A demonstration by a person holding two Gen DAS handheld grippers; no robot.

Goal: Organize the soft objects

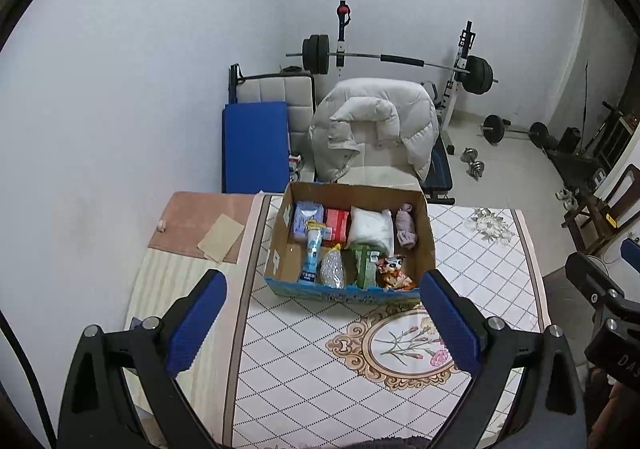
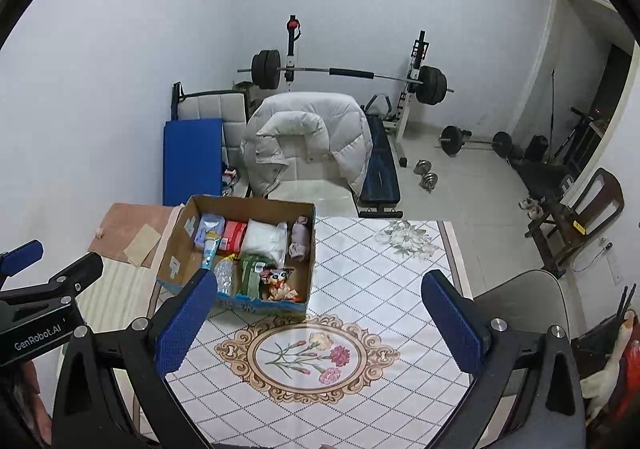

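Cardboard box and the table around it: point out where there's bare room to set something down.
Inside the cardboard box, only the near-left corner floor, beside the blue tube, is bare; the rest is packed. The tablecloth right of the box and around the flower medallion is free.

We see left gripper point(image 1: 320, 325) spread wide, empty, above the table point(image 1: 500, 269) | cardboard box point(image 1: 426, 233) of soft items near table's far edge | right gripper point(image 1: 600, 289) at right.
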